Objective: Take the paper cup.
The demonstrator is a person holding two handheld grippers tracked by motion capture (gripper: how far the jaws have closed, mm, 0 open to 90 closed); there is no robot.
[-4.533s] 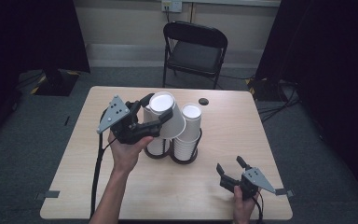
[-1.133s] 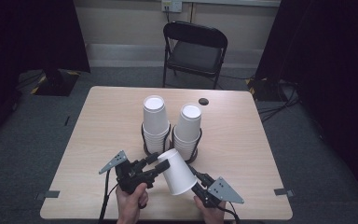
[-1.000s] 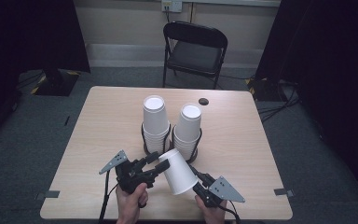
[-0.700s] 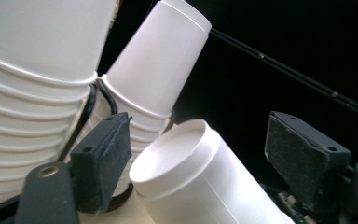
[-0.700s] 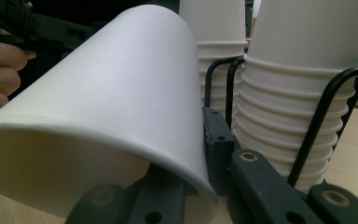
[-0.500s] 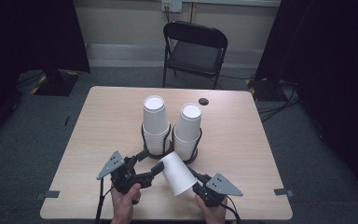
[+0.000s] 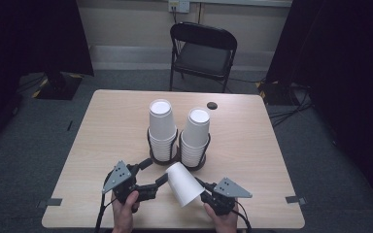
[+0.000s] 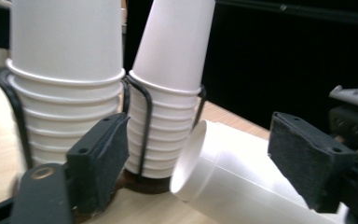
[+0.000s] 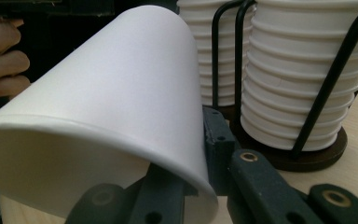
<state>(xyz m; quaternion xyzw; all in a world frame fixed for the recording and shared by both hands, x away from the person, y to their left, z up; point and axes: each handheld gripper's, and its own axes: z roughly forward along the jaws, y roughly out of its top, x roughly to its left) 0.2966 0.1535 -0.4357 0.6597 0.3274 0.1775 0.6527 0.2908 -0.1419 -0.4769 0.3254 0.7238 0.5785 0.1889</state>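
Right hand-held gripper [image 7: 201, 191] is clamped on the rim of a single white paper cup [image 7: 183, 183], with one jaw apparently inside the mouth and the other outside, though the right gripper view is too close to be sure of that. That cup lies tilted on its side at the near middle of the counter [image 7: 111, 121], its closed base pointing toward the far left and just in front of the holder. Left hand-held gripper [image 7: 153, 174] stands with its jaws apart on either side of the cup's base end, pads not pressing; they have just been closing a little, with the cup's base between them.

Beyond the cup, two tall stacks of upside-down white paper cups [image 7: 161, 130] sit in a black wire holder on a dark round base [image 8: 142, 183], close side by side, the right stack leaning.

Risk from here: thin paper gripped at the rim may buckle or slip if the left jaws squeeze hard or pull off-axis. A sideways nudge could also tip the leaning stack.
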